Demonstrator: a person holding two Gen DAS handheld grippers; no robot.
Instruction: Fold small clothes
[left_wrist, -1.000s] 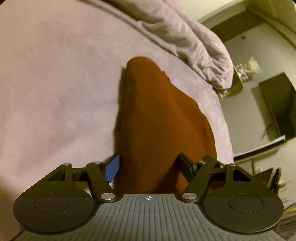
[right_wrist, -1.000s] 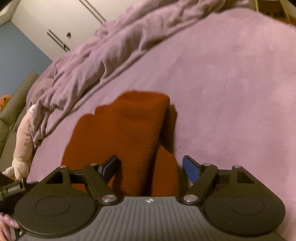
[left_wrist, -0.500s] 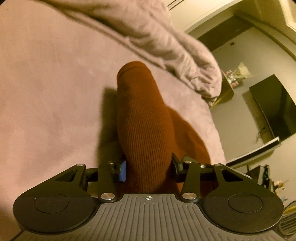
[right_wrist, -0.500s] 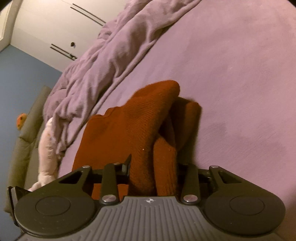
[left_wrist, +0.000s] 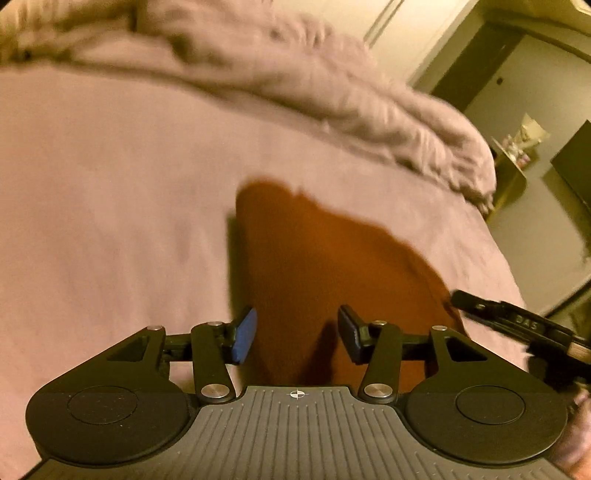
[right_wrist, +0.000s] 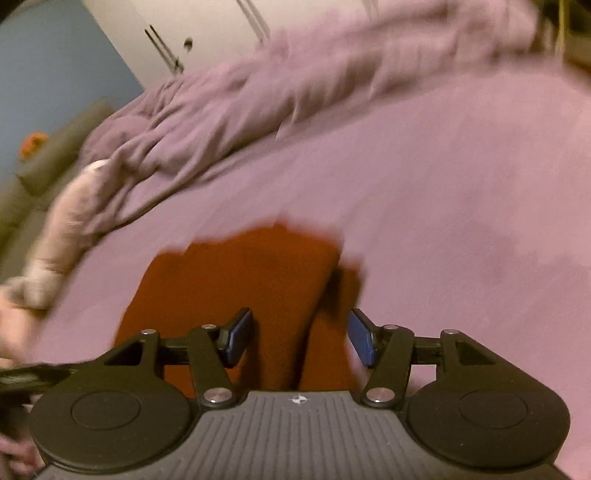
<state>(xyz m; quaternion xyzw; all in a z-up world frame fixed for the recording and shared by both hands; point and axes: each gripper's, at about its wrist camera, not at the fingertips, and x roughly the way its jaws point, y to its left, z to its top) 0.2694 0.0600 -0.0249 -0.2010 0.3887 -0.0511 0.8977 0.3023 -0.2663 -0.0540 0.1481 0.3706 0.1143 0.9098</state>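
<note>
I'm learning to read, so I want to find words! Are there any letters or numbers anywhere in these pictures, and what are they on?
"DAS": pale raised letters on the black part of the other hand-held gripper at the right edge of the left wrist view; blurred, so I am not sure of it.
No words show on the rust-brown knitted garment, the mauve bedsheet or the crumpled mauve duvet.

Dim warm light, heavy motion blur in both views, fisheye-bent edges
</note>
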